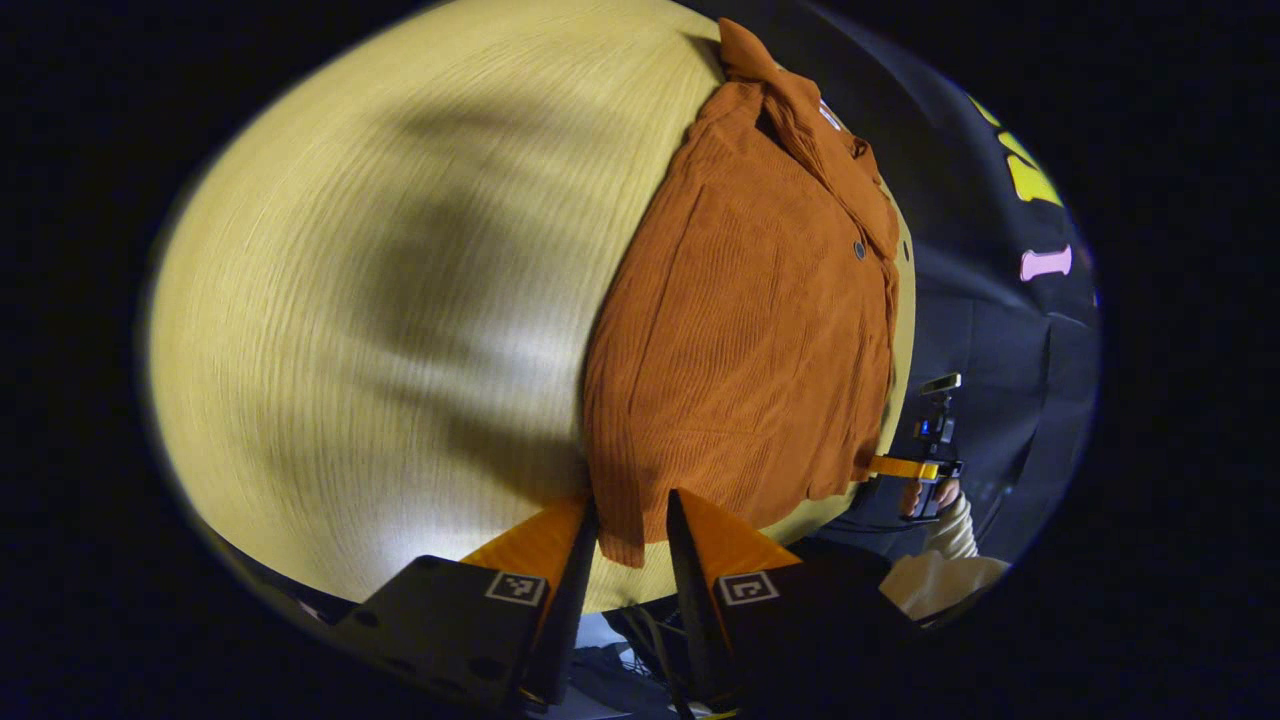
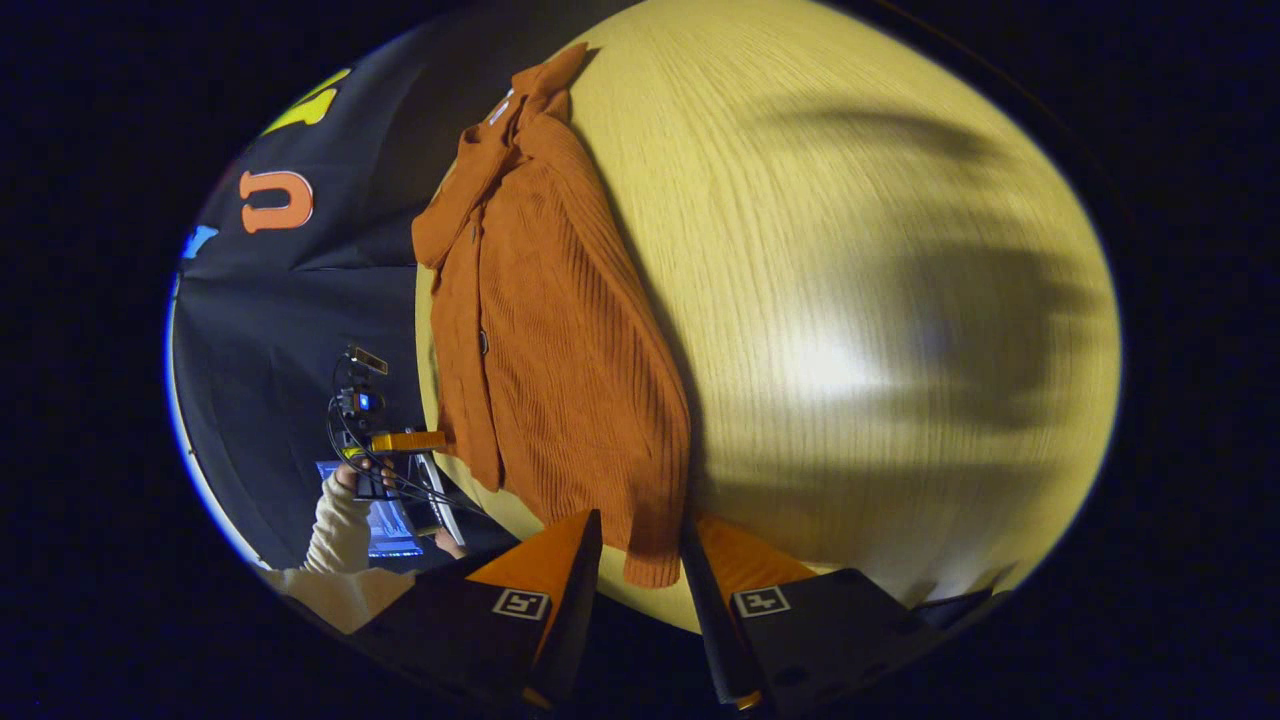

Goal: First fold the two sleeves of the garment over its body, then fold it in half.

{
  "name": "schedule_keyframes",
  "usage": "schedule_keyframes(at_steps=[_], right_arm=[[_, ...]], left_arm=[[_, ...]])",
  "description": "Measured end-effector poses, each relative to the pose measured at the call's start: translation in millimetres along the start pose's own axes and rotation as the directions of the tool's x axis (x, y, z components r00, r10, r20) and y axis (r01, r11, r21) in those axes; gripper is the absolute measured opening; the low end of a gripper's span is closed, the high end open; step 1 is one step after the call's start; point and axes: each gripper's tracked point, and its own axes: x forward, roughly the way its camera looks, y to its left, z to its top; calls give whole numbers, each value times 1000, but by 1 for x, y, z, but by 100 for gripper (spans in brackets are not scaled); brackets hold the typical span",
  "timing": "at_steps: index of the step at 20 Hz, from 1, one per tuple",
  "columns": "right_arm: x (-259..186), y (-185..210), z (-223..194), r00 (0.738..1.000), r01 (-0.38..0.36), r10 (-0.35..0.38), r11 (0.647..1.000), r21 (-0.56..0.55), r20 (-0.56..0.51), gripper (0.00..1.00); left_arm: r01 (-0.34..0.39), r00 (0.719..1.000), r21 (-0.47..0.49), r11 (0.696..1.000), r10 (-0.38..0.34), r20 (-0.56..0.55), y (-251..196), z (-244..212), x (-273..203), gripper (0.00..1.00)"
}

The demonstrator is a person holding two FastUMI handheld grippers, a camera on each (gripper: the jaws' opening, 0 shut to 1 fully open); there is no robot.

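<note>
Both tools grip the rust-orange shirt, each at a lower corner. In the left gripper view, the left tool has its two fingers closed in on a corner of the shirt, and the cloth hangs in the narrow gap between them with a small flap drooping below the tips. In the right gripper view, the right tool does the same at the other corner of the shirt, where a ribbed edge sits pinched between its fingers.

From those held corners the shirt stretches away over the pale wooden desk, with its collar at the far end, close to the desk's far edge. A row of dark buttons runs along the front placket. Part of the fabric lies folded over the body, so the shape reads as a long, narrow panel. Soft shadows fall across the bare wood of the desk beside it.

Farther off in the left gripper view, the right tool appears at the shirt's edge, held by a hand in a cream sleeve. The right gripper view likewise shows the left tool and the hand holding it, beyond the desk's edge.
</note>
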Motion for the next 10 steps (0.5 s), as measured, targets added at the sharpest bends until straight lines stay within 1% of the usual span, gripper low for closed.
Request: schedule_keyframes(at_steps=[1,2,3,4,5,6,7,8,9,10], right_arm=[[4,-6,0,1000,16,-16,1000,-9,10,34],[3,-1,1,1000,-19,18,999,48,24,16],[7,-4,-2,999,-9,8,998,58,31,16],[6,-3,0,999,15,-16,999,45,33,11],[8,-1,1,999,27,-28,999,30,40,11],[14,-2,-1,997,57,-57,998,12,43,11],[6,-3,-2,992,112,-109,993,-49,58,5],[-1,-7,1,983,166,-156,981,-100,98,4],[-8,6,2,984,150,-136,982,-116,119,0],[-23,18,2,980,152,-130,977,-147,149,0]], left_arm=[[-7,1000,0,1000,7,-3,-1,2,2,44],[-32,999,-40,999,33,5,-4,5,4,26],[-48,999,-37,998,48,17,-8,4,5,17],[-74,997,-35,997,75,26,-7,6,7,13],[-103,994,-35,994,104,29,-6,7,9,13],[-136,990,-27,990,137,35,-4,7,11,11],[-221,974,12,975,220,57,-2,9,15,7],[-254,966,44,966,250,69,-6,11,15,4],[-276,959,77,958,269,88,-15,14,9,3],[-289,954,97,952,278,113,-24,20,0,3]])
